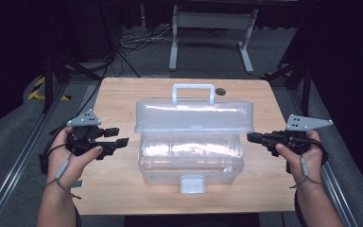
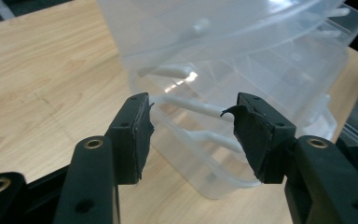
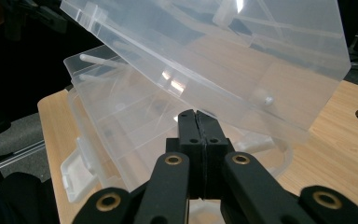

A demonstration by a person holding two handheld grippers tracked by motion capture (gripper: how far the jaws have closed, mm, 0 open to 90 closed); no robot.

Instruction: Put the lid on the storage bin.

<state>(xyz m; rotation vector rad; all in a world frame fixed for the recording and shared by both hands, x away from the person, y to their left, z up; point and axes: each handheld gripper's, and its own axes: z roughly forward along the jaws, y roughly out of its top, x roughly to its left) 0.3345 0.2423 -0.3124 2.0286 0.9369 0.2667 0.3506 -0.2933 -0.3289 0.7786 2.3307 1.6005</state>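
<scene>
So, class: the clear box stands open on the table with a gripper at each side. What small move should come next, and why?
Probably ease the left gripper toward the clear box at its near end wall. Its jaws stand apart and face that end with nothing between them, while the right gripper sits shut beside the other end and the lid is up.

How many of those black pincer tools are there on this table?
2. The left gripper is held left of the clear plastic box, jaws apart; the right gripper is held at the box's right side, jaws shut.
</scene>
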